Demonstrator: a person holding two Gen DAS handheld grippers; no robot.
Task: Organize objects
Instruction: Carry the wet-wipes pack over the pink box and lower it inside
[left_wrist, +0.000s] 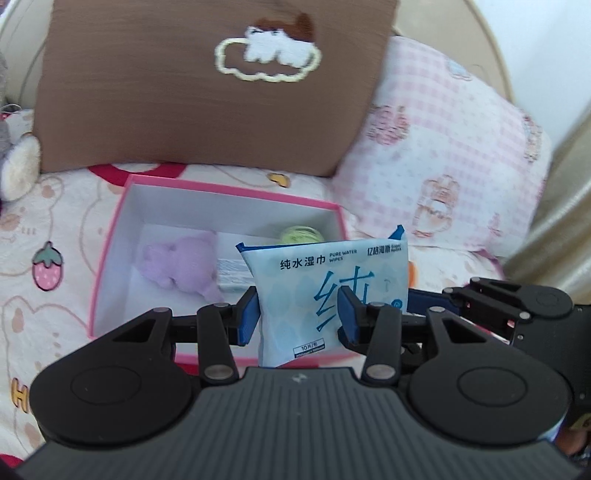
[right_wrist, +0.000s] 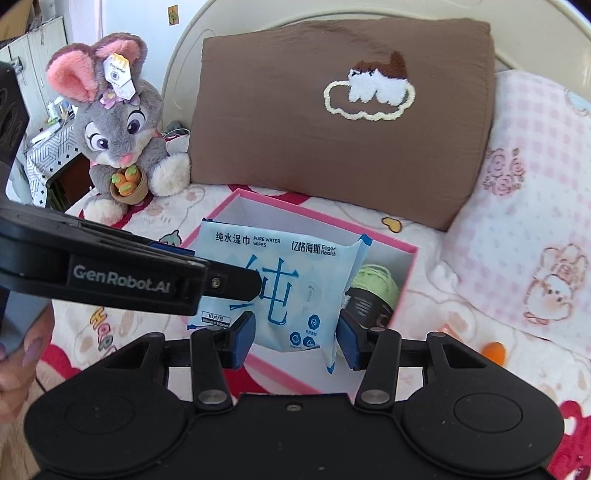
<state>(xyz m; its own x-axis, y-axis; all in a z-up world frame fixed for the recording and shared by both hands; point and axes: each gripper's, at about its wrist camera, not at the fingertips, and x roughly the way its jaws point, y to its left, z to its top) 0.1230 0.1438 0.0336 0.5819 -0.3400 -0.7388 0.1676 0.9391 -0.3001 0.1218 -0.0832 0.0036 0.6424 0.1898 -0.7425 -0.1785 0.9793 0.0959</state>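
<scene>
A light-blue pack of pure water wipes (left_wrist: 295, 280) (right_wrist: 280, 266) hangs upright over the near side of an open pink box (left_wrist: 229, 192) (right_wrist: 317, 216) on the bed. My left gripper (left_wrist: 299, 317) is shut on the pack, one blue pad at its left edge and one on its front. My right gripper (right_wrist: 295, 339) is shut on the pack's lower part. The left gripper's fingers (right_wrist: 236, 282) reach in from the left. The right gripper's fingers (left_wrist: 421, 301) show behind the pack's right edge. The box holds a purple plush toy (left_wrist: 177, 262), a green round thing (left_wrist: 299, 234) (right_wrist: 375, 280) and a small pale packet (left_wrist: 234, 275).
A brown pillow (left_wrist: 207, 92) (right_wrist: 332, 122) leans on the headboard behind the box, with a pink checked pillow (left_wrist: 443, 147) (right_wrist: 535, 221) to its right. A grey rabbit plush (right_wrist: 122, 125) sits at the back left. A small orange thing (right_wrist: 495, 350) lies on the sheet. A hand (right_wrist: 22, 354) shows at the left.
</scene>
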